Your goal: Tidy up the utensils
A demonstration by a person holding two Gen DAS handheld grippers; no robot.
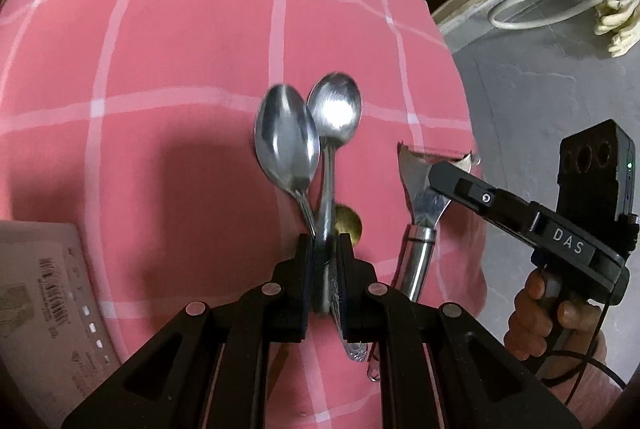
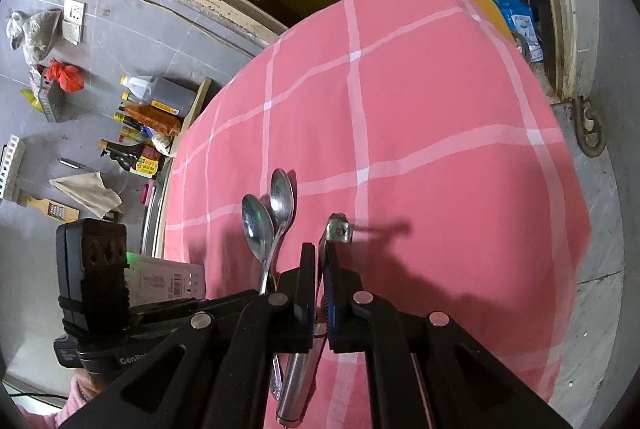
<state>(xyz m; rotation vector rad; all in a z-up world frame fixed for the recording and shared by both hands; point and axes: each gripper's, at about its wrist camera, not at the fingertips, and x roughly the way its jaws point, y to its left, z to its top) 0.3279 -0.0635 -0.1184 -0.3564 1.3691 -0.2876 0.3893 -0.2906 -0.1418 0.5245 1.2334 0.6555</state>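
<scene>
My left gripper point(image 1: 325, 243) is shut on two steel spoons, one bowl on the left point(image 1: 286, 141) and one on the right point(image 1: 336, 111), held above the pink checked tablecloth point(image 1: 180, 69). Both spoons point(image 2: 266, 217) show in the right wrist view too. My right gripper point(image 2: 319, 253) is shut on a steel peeler point(image 2: 338, 229); its round handle point(image 2: 294, 385) hangs below the jaws. In the left wrist view the peeler point(image 1: 420, 185) sits at the right, with the right gripper point(image 1: 444, 177) clamped on its head.
A brass disc point(image 1: 348, 225) lies on the cloth behind the spoons. A white box point(image 1: 44, 293) sits at the table's left edge. Bottles point(image 2: 152, 109) and clutter stand on the grey floor left of the table. A hose point(image 1: 528, 9) lies on the floor.
</scene>
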